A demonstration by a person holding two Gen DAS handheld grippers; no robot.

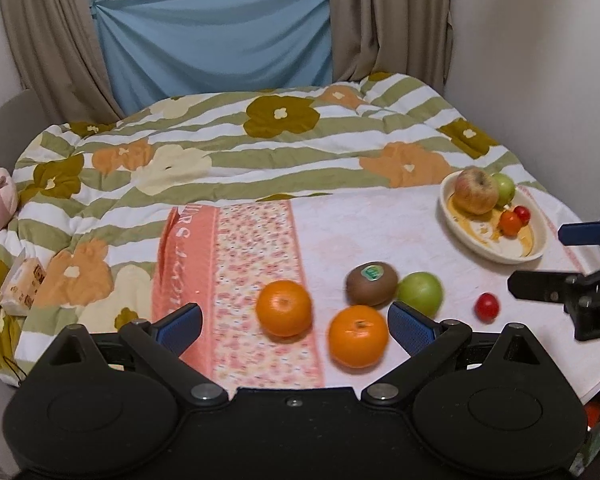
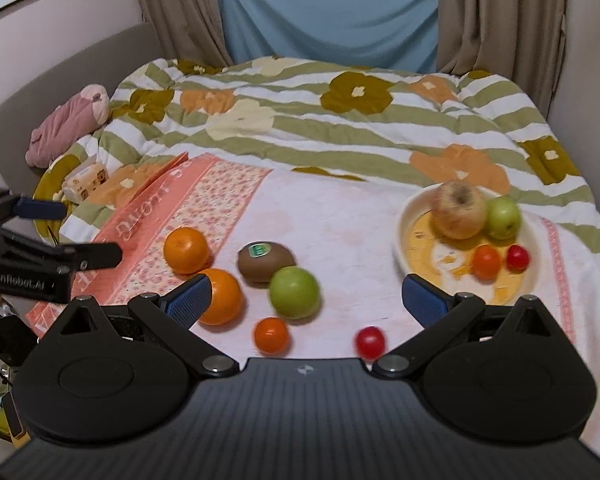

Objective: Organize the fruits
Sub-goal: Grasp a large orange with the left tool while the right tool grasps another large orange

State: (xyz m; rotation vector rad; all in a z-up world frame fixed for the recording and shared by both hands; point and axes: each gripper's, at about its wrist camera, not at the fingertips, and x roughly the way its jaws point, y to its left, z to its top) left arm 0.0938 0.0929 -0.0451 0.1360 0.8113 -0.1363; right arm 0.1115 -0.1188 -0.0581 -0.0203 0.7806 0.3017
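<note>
On a pink-and-white towel (image 1: 340, 232) (image 2: 340, 220) lie two oranges (image 1: 284, 308) (image 1: 358, 336), a brown kiwi (image 1: 372, 283) (image 2: 265, 261), a green apple (image 1: 420, 293) (image 2: 294, 292), a red cherry tomato (image 1: 487, 307) (image 2: 370, 342) and a small orange tomato (image 2: 271, 335). A cream bowl (image 1: 540, 240) (image 2: 404, 240) at the right holds a large apple (image 1: 475, 191) (image 2: 458, 210), a small green apple (image 2: 503, 217) and two small tomatoes. My left gripper (image 1: 294, 326) stands open around the oranges, empty. My right gripper (image 2: 306, 300) is open above the green apple, empty.
A flowered striped quilt (image 1: 260, 140) covers the bed behind the towel. A tissue pack (image 1: 22, 284) (image 2: 86, 182) and a pink plush toy (image 2: 68, 124) lie at the left. Curtains and a blue sheet (image 1: 216, 44) hang at the back; a wall stands close on the right.
</note>
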